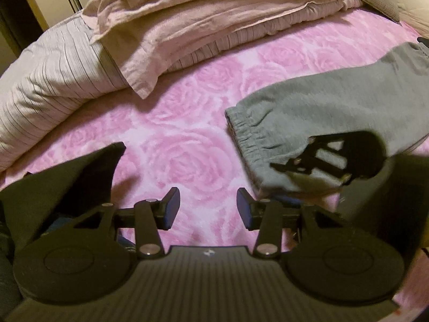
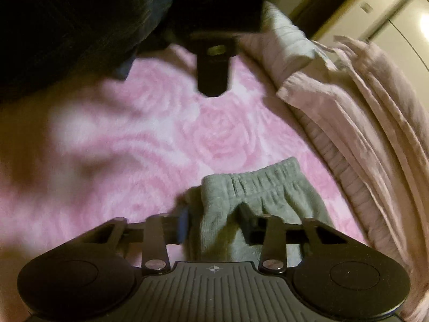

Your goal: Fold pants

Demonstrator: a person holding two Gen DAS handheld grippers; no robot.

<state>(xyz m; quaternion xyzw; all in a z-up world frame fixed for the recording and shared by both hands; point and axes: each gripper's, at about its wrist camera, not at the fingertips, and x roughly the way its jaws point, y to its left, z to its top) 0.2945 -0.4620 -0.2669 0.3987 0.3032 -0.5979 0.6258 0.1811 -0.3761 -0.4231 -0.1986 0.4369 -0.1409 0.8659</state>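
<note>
On the bed: gray pants (image 1: pixel 321 107) lie folded on the pink rose blanket (image 1: pixel 174 139), right of centre.
Right gripper (image 2: pixel 214 220): jaws part-open around a pants fold; grip unclear.
Left gripper (image 1: pixel 206 209): jaws wide apart, empty, above blanket.
Far side: pink bedding (image 1: pixel 201 21) piled on a striped pillow (image 1: pixel 48 80).

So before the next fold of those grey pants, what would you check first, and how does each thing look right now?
1. Right gripper has cloth between its fingers: ok, though a firm grip: cannot tell.
2. Left gripper open and free: ok.
3. Grey pants lying flat on the pink blanket: ok.
4. Blanket clear beside the pants: ok.
5. Bedding pile apart from the pants: ok.
6. Edges aligned: cannot tell.
</note>
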